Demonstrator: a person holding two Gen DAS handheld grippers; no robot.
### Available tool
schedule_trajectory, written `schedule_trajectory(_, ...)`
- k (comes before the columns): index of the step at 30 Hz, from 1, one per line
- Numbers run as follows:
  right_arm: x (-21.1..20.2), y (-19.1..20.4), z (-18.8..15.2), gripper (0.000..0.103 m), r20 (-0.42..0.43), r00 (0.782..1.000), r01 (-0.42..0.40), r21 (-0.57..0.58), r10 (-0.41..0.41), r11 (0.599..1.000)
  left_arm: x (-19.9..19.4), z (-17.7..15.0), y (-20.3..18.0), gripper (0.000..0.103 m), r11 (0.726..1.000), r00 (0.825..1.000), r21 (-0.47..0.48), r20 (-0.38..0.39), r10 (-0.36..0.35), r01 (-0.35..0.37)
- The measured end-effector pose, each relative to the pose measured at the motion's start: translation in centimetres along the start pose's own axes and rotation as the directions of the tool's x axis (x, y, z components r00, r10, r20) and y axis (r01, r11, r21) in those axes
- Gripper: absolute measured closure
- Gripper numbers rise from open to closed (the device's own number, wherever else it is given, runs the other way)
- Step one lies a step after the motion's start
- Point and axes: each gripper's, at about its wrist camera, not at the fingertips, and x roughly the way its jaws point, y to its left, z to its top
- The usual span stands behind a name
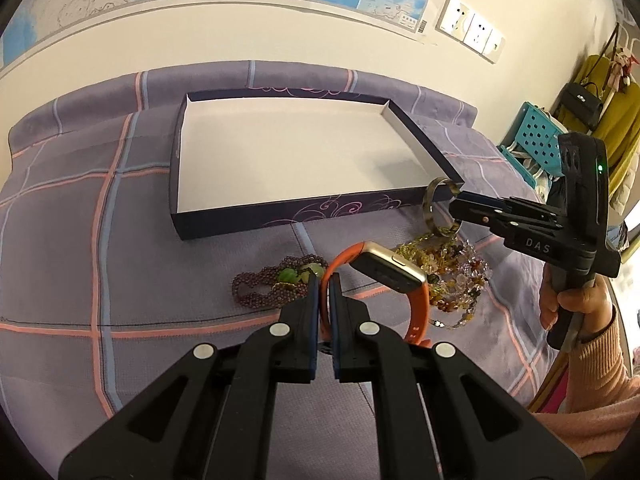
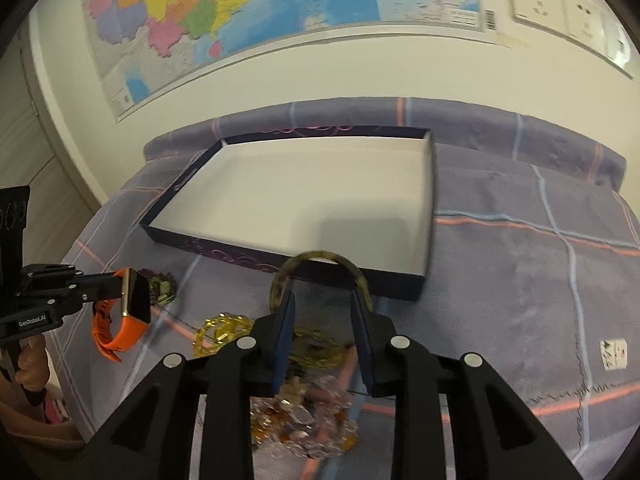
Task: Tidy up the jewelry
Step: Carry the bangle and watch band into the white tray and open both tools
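Note:
My left gripper [image 1: 324, 280] is shut on the orange strap of a gold-cased watch [image 1: 390, 270], holding it above the purple checked bedspread; it also shows in the right wrist view as the watch [image 2: 136, 296]. My right gripper [image 2: 323, 300] stands open with its two fingertips inside a mottled bangle [image 2: 320, 255], which loops around their outer sides. This bangle [image 1: 429, 204] hangs at the near right corner of the dark box lid [image 1: 280, 216] with a white inside. Nothing lies in the lid [image 2: 224, 250].
A purple bead bracelet with green stones [image 1: 260, 284] lies on the bed. A heap of yellow and clear bead strands [image 2: 304, 416] sits under the right gripper. A white tag [image 2: 614, 354] lies at the right. A blue basket [image 1: 536, 140] and bags stand beyond the bed.

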Motion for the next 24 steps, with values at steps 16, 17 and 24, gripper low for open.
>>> schedule_trajectory(16, 1.8, -1.5, -0.1, 0.08, -0.059, 0.998, -0.011, 0.031, 0.013, 0.999, 0.3, 1.2, 0.4, 0.097, 1.0, 1.0, -0.013, 0.009, -0.007, 0.007)
schedule_trajectory(17, 2.0, -1.3, 0.0, 0.085, -0.061, 0.998, -0.013, 0.025, 0.014, 1.0, 0.3, 1.3, 0.4, 0.097, 1.0, 1.0, -0.012, 0.011, -0.007, 0.008)
schedule_trajectory(24, 0.2, -0.5, 1.8, 0.097, -0.023, 0.999, -0.045, -0.011, 0.044, 0.999, 0.1, 3.2, 0.8, 0.097, 1.0, 0.999, -0.019, 0.032, -0.015, 0.016)
